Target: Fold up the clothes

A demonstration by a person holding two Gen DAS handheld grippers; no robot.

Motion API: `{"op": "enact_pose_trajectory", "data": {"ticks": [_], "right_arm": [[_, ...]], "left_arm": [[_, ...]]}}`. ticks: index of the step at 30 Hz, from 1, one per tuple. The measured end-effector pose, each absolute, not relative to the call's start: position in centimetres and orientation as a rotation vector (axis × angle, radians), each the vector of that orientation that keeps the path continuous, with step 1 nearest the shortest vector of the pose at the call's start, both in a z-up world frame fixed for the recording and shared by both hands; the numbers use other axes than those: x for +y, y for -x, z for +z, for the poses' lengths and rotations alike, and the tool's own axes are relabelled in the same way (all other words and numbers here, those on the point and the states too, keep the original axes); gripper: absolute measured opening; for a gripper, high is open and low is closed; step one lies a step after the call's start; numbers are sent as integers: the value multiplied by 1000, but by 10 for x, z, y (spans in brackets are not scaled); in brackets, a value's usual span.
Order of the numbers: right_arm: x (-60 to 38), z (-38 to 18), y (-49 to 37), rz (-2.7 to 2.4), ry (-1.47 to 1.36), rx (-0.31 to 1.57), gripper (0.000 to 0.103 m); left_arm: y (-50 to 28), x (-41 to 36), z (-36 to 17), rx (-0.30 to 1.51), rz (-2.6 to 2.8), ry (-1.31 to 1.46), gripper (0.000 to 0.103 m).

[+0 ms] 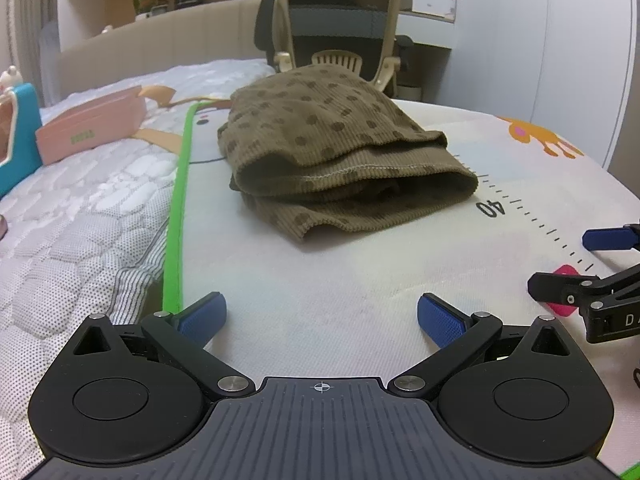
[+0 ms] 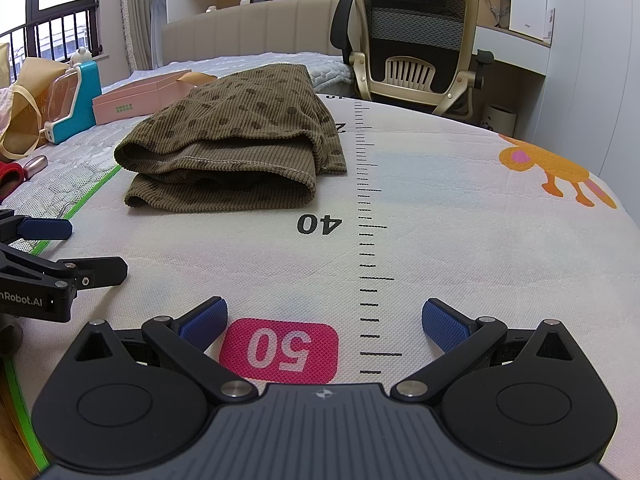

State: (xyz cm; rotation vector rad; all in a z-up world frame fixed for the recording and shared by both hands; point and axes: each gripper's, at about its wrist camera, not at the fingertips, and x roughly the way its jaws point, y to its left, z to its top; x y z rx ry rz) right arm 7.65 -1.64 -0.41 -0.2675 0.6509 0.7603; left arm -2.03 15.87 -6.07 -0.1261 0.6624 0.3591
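Left wrist view shows the left gripper (image 1: 322, 320) spread and empty before the folded garment (image 1: 332, 148); right gripper (image 2: 324, 322) likewise spread. Finish by squaring the edges, pressing flat on the mat (image 2: 460, 240).

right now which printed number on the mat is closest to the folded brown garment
The black 40, printed just in front of the folded polka-dot garment beside the ruler ticks. The white 50 on its pink patch lies farther off, between the right gripper's open jaws.
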Motion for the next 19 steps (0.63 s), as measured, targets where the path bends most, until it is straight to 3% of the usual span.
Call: {"op": "enact_pose_trajectory", "data": {"ticks": [19], "right_arm": [[-16, -4, -76, 759, 271, 651, 103]], "left_arm": [[23, 162, -59, 658, 368, 152, 103]]}}
